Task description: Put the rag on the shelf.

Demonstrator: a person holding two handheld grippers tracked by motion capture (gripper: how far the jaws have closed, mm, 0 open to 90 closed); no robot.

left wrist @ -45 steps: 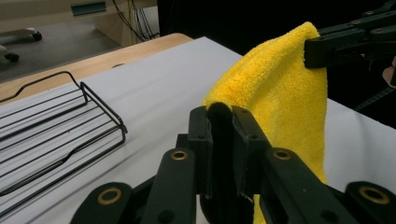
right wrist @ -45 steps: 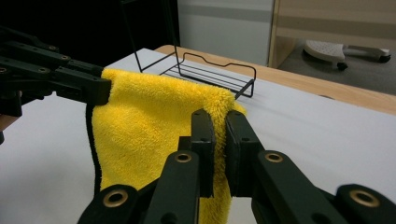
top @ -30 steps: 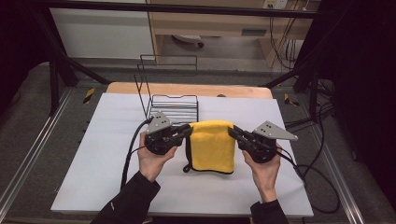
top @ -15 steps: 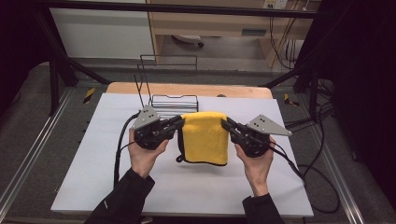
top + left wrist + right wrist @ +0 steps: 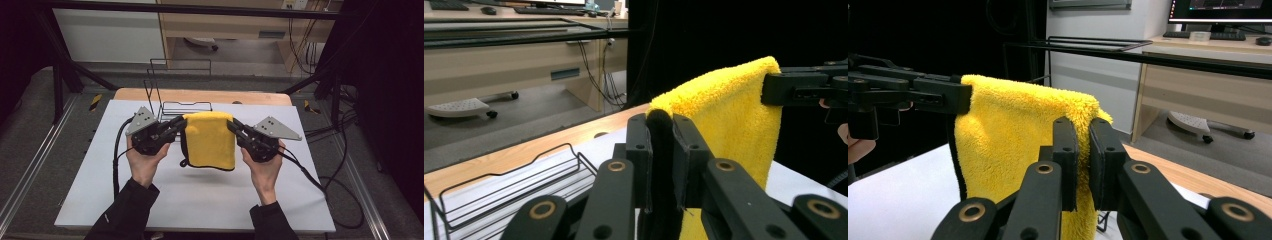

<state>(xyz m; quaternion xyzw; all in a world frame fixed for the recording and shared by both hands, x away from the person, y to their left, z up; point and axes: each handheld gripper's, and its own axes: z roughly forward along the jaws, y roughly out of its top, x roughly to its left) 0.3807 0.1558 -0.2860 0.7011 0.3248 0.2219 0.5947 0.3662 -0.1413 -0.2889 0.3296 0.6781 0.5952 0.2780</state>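
Note:
A folded yellow towel (image 5: 210, 141) with a dark edge hangs in the air above the white table top (image 5: 200, 200), stretched between both grippers. My left gripper (image 5: 181, 122) is shut on the towel's upper left corner, and my right gripper (image 5: 232, 124) is shut on its upper right corner. In the left gripper view the towel (image 5: 729, 120) droops from my jaws, its dark edge (image 5: 660, 150) pinched between them, with the other gripper (image 5: 804, 87) clamped at its far corner. In the right gripper view the towel (image 5: 1013, 140) hangs the same way, the other gripper (image 5: 913, 95) holding its far corner.
A black wire rack (image 5: 177, 102) stands just behind the towel at the table's far edge, over a wooden strip (image 5: 200, 95). Black cables (image 5: 320, 185) trail across the right of the table. A wheeled desk (image 5: 230, 30) stands beyond on the floor.
Both grippers have risen and moved away from the person, toward the rack, lifting the towel off the table so it now hangs free.

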